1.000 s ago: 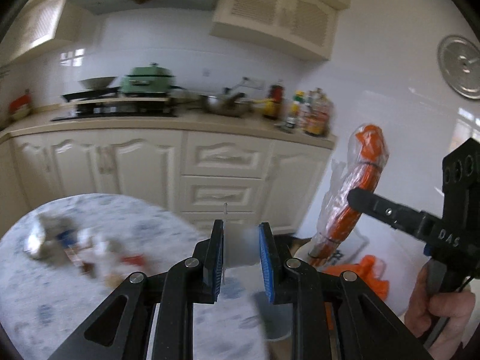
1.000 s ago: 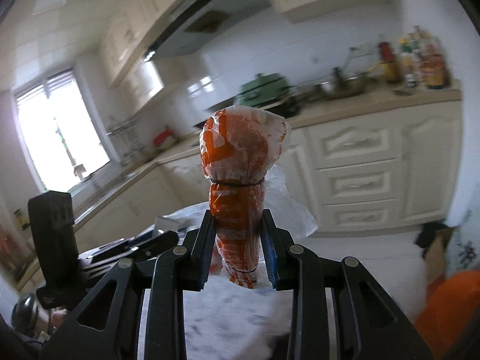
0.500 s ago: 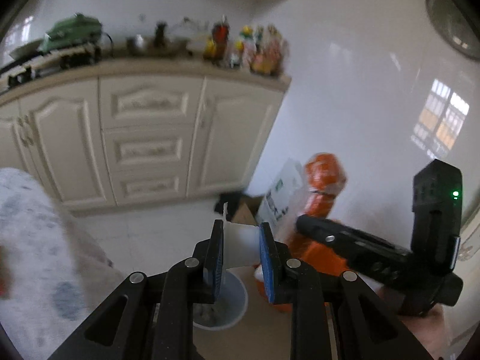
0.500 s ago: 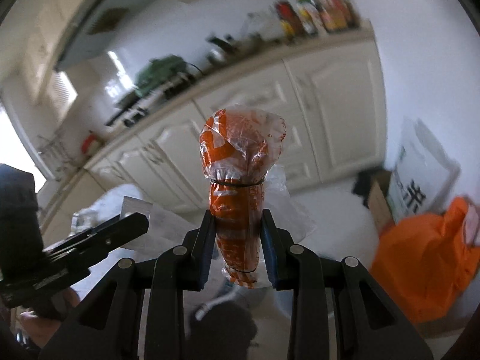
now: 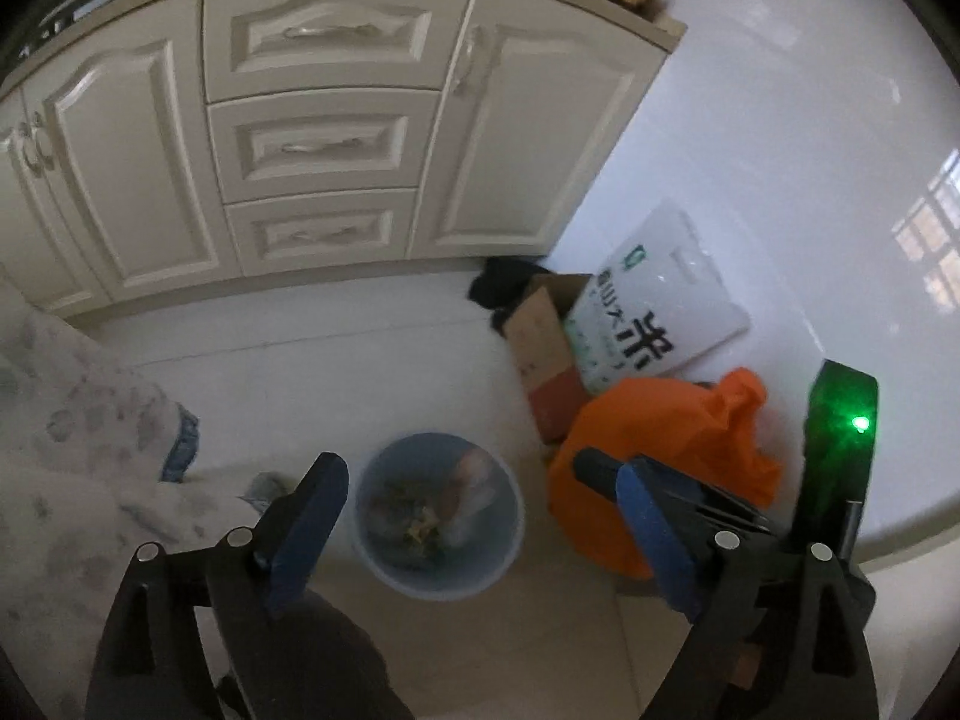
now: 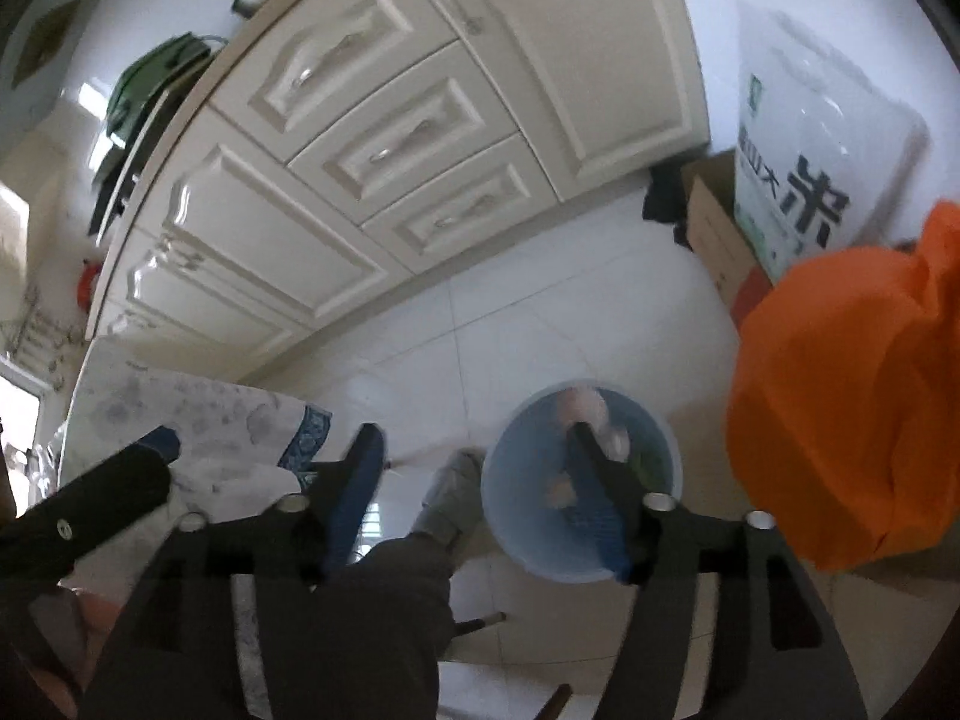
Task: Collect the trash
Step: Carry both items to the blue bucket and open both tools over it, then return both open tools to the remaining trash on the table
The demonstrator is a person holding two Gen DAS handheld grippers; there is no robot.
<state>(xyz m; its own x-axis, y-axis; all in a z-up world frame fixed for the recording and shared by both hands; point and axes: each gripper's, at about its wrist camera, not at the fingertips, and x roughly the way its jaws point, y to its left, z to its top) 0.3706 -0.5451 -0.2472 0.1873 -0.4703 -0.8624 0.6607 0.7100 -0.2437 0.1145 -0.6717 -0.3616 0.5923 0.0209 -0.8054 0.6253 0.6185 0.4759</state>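
Both loads are gone from the fingers now: half a second ago the left hand-held gripper (image 5: 474,516) pinched a white scrap and the right hand-held gripper (image 6: 480,492) squeezed an orange wrapped bundle. Now both are spread wide and hold nothing. They hang over the blue bin (image 5: 438,510) on the floor, and the trash lies inside it, a pale wrapped lump (image 5: 474,480) on top of darker bits.

What could go wrong? The bin is small and light-looking, and the right hand-held gripper has one finger low over its rim (image 6: 660,426). A bump could tip it and spill the trash on the floor. The person's foot (image 6: 450,498) is just beside the bin too, so a step could kick it. The tablecloth (image 5: 78,450) hangs near and could snag a finger.

The white sack (image 5: 654,312) leaning on the wall has a big black "米" and a small green mark; the smaller writing is too blurry to read. An orange bag (image 5: 660,438) sits next to it.
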